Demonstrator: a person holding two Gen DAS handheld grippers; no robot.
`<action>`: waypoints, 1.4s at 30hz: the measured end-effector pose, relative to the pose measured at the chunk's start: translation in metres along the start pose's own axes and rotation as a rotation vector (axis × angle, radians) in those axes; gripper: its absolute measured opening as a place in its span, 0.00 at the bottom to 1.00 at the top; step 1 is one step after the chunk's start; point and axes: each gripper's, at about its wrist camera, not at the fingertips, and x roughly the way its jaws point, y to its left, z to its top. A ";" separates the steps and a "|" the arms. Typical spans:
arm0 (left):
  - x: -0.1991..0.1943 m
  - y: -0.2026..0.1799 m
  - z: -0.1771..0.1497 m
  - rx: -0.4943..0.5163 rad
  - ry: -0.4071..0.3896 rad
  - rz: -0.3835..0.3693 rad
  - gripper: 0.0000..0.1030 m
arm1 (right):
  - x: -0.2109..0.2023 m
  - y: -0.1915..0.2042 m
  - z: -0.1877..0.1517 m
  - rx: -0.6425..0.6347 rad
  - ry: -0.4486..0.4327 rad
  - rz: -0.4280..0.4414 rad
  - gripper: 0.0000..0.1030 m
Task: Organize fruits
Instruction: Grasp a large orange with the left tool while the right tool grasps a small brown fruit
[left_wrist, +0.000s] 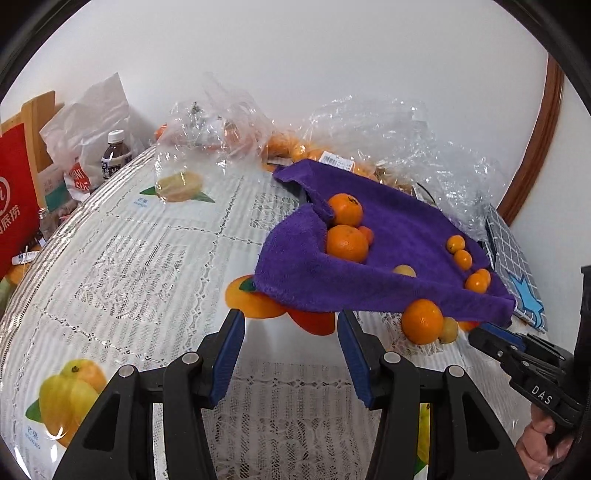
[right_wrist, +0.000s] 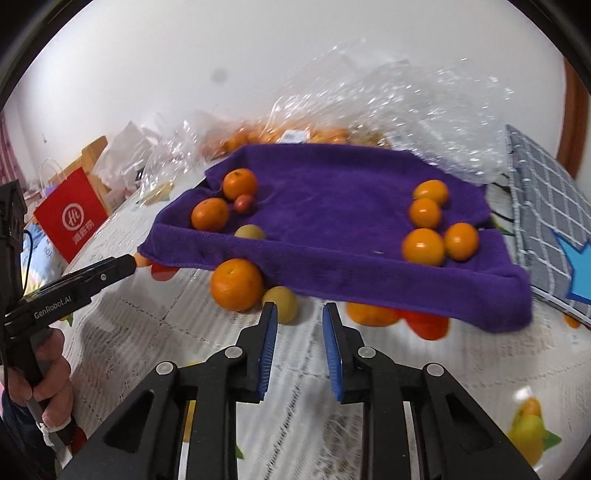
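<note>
A purple towel (left_wrist: 388, 254) (right_wrist: 332, 206) lies on the table. On its left side sit two oranges (left_wrist: 346, 240) (right_wrist: 209, 214) and a small red fruit (right_wrist: 243, 203). On its right side sit several small oranges (left_wrist: 462, 258) (right_wrist: 423, 246). A pale yellow fruit (left_wrist: 404, 270) (right_wrist: 249, 232) sits near its front fold. A big orange (left_wrist: 422, 321) (right_wrist: 236, 284) and a yellow fruit (left_wrist: 448, 329) (right_wrist: 282, 303) lie on the table at its front edge. My left gripper (left_wrist: 291, 321) is open and empty, just short of the towel's front edge. My right gripper (right_wrist: 300, 314) is open and empty in front of the towel; it shows in the left wrist view (left_wrist: 491, 332).
Clear plastic bags (left_wrist: 406, 140) (right_wrist: 388, 103) holding more oranges lie behind the towel. A checked grey cloth (left_wrist: 513, 258) (right_wrist: 546, 206) lies to the right. A red paper bag (left_wrist: 14, 199) (right_wrist: 70, 218), a bottle (left_wrist: 116, 155) and white bags stand at the left. The lace tablecloth (left_wrist: 147, 266) has printed fruit pictures.
</note>
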 end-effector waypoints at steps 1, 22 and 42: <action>0.002 0.000 0.000 0.002 0.006 0.000 0.48 | 0.003 0.000 0.001 0.002 0.007 0.012 0.25; 0.004 0.002 0.001 -0.018 0.013 -0.059 0.48 | 0.009 -0.016 -0.004 0.005 0.011 0.026 0.24; 0.008 -0.045 -0.008 0.046 0.054 -0.205 0.56 | -0.050 -0.103 -0.054 0.106 -0.037 -0.018 0.24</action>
